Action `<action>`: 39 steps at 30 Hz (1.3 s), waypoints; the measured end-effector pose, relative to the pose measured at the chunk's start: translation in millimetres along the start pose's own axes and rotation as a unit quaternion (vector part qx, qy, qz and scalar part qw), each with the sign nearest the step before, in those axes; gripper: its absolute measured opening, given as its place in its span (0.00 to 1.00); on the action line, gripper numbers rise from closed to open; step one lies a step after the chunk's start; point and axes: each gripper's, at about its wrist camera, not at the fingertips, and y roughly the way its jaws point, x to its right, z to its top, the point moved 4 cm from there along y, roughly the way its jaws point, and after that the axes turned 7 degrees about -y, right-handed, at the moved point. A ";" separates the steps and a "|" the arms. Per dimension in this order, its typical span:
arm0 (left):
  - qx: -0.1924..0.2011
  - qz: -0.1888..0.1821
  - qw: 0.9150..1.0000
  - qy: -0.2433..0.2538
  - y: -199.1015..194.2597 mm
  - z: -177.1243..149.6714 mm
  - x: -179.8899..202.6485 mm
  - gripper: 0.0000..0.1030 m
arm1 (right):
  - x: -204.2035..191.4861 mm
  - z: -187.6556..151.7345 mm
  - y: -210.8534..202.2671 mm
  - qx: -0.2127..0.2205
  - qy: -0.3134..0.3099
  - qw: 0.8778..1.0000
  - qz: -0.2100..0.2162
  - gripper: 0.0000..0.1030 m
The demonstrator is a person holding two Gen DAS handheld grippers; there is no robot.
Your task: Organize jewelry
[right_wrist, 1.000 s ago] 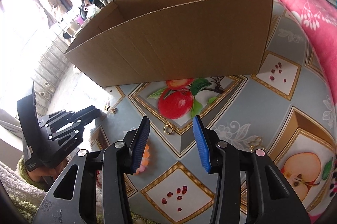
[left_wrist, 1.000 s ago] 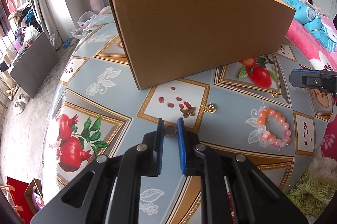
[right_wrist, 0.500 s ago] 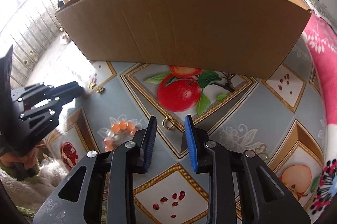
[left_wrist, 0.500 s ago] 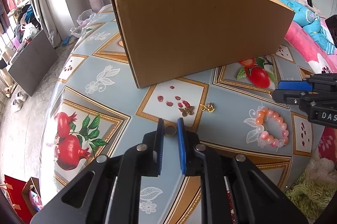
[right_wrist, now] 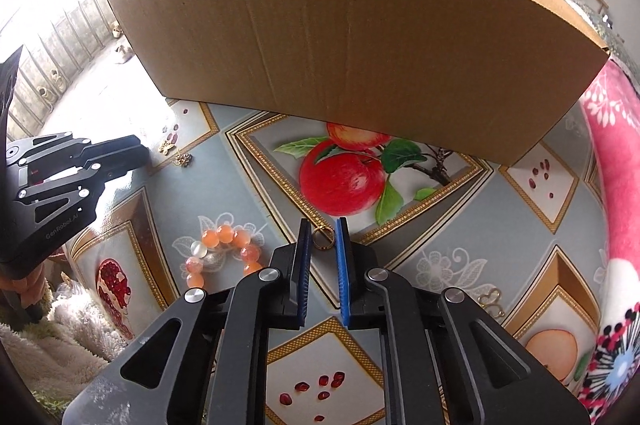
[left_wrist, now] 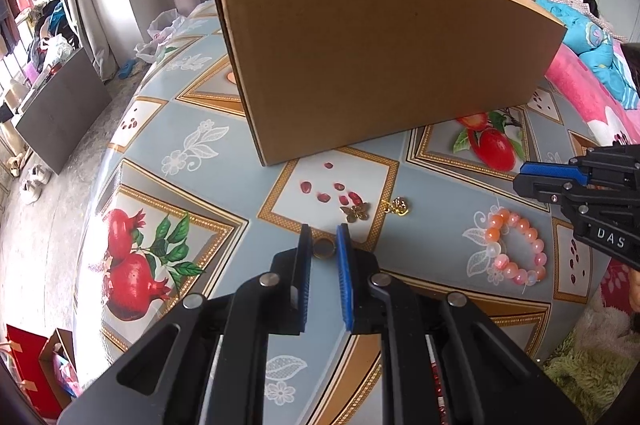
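My left gripper points down at the table, shut on a small gold ring that rests on the cloth. My right gripper has a thin gold ring between its blue pads, and its jaws are closing onto the ring's sides. A gold butterfly charm and a gold flower charm lie just beyond the left gripper. To its right lies an orange and pink bead bracelet. Behind everything stands an open cardboard box, its inside hidden.
The table wears a blue cloth printed with fruit. Another gold piece lies to the right of my right gripper. A pink blanket borders the table's right edge, and a fluffy rug lies at the near left.
My right gripper has swung left and down over the thin gold ring, and its jaws have narrowed from wide apart to the ring's sides. The left gripper has stayed put on its ring.
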 end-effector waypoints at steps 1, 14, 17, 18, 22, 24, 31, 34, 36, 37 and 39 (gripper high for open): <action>-0.003 0.001 1.000 -0.002 0.4 0.7 0.1 0.12 | 0.4 0.0 -0.3 0.000 -0.001 1.000 -0.001 0.10; -0.028 0.010 0.999 -0.020 4.5 6.1 1.0 0.12 | 5.5 -3.0 -4.6 0.001 0.007 1.000 0.008 0.09; -0.029 0.011 0.999 -0.022 4.9 6.5 0.9 0.12 | 6.4 -2.8 -3.1 0.001 0.010 1.000 0.007 0.09; -0.029 0.011 0.999 -0.022 4.8 6.6 1.0 0.12 | 7.5 -2.9 -3.0 0.002 0.012 1.000 0.007 0.09; -0.031 0.012 0.999 -0.023 5.3 7.0 1.4 0.12 | 12.5 -3.9 -2.0 0.004 0.015 1.000 0.008 0.09; -0.031 0.013 0.999 -0.024 5.1 7.2 1.3 0.12 | 13.9 -5.0 -1.8 0.004 0.016 1.000 0.009 0.09; -0.031 0.013 0.999 -0.026 4.9 7.2 0.9 0.12 | 14.4 -5.9 -1.6 0.005 0.017 1.000 0.009 0.09; -0.031 0.013 0.999 -0.027 5.0 7.7 0.8 0.12 | 15.1 -6.4 -1.8 0.005 0.017 1.000 0.009 0.09; -0.032 0.013 0.999 -0.028 4.6 7.6 1.1 0.12 | 14.9 -7.0 -1.7 0.006 0.016 1.000 0.008 0.09; -0.032 0.013 0.999 -0.028 4.7 7.5 1.1 0.12 | 15.3 -7.0 -1.7 0.007 0.016 1.000 0.008 0.09; -0.031 0.013 0.999 -0.028 4.7 7.5 1.0 0.12 | 14.4 -6.5 -3.0 0.007 0.016 1.000 0.008 0.10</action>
